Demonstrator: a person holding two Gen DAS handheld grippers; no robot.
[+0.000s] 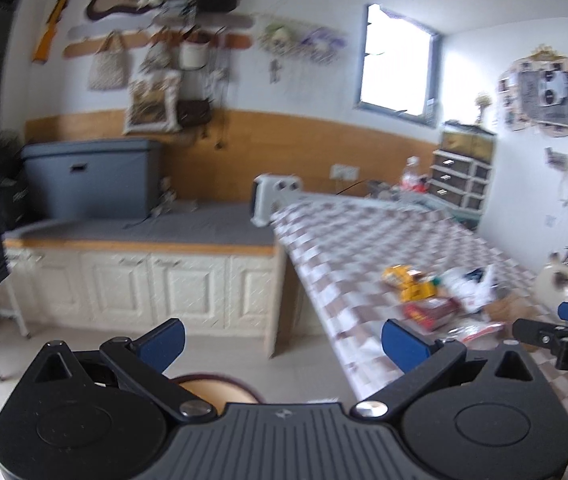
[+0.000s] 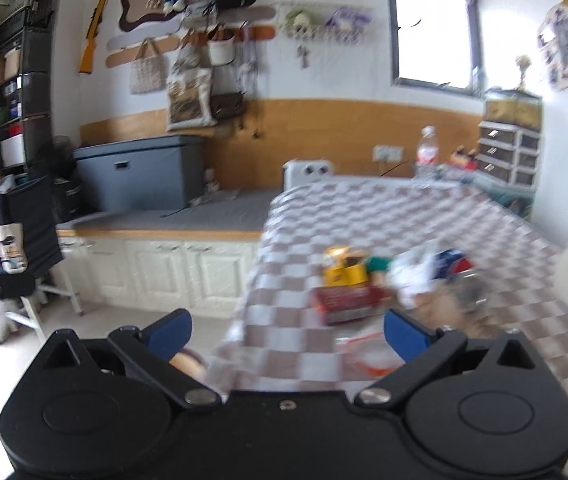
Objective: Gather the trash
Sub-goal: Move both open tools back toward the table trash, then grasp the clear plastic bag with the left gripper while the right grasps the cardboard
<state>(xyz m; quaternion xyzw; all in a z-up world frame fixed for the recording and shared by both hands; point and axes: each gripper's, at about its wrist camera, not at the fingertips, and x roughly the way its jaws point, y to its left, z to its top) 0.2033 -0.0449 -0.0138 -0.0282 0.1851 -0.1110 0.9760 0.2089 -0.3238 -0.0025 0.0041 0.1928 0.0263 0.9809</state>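
Both hand-held grippers wide open, empty: left (image 1: 282, 344), right (image 2: 287, 334). Approach slowly; start with red box (image 2: 345, 302), frame centre, nearest on checkered surface (image 2: 403, 216).

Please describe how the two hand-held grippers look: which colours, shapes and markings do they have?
Both the left gripper and right gripper are black, with blue pads on the fingers, two round housings, silver pivot screws and a ribbed centre plate. White letters, partly cut off, mark the right one.
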